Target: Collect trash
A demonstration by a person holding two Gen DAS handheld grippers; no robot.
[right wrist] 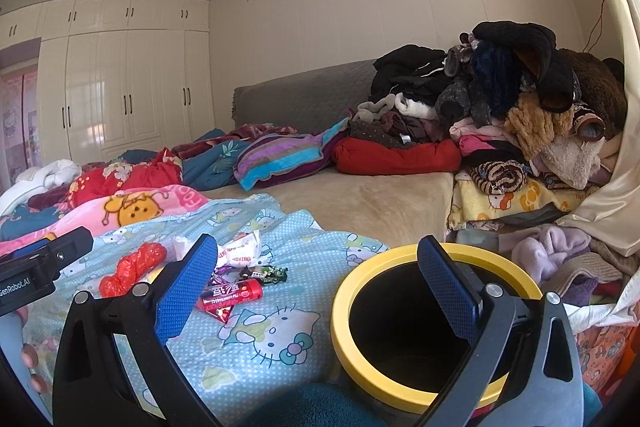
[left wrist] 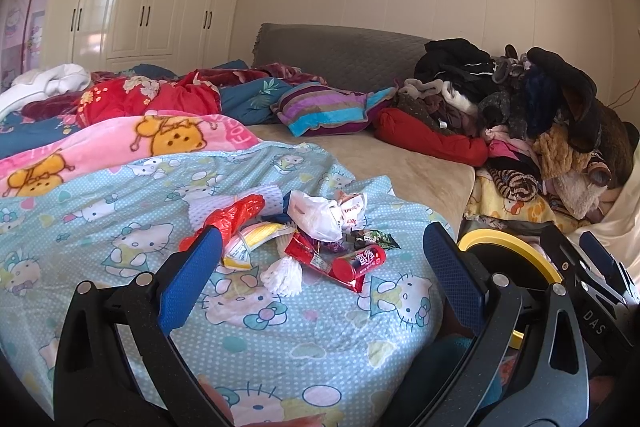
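Both grippers hang wide and empty over the bed. The trash pile (left wrist: pixel 316 239) lies on the blue quilt (left wrist: pixel 120 227) straight ahead of the left gripper (left wrist: pixel 324 267), the nearer 1. The red tube (left wrist: pixel 360 261) points right, toward the yellow-rimmed bin (right wrist: pixel 420 331) beneath the right gripper (right wrist: pixel 316 279).

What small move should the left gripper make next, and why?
Probably advance the open, empty left gripper down onto the red tube, the nearest piece of the trash pile on the Hello Kitty blanket. The yellow-rimmed bin stands empty beside it.
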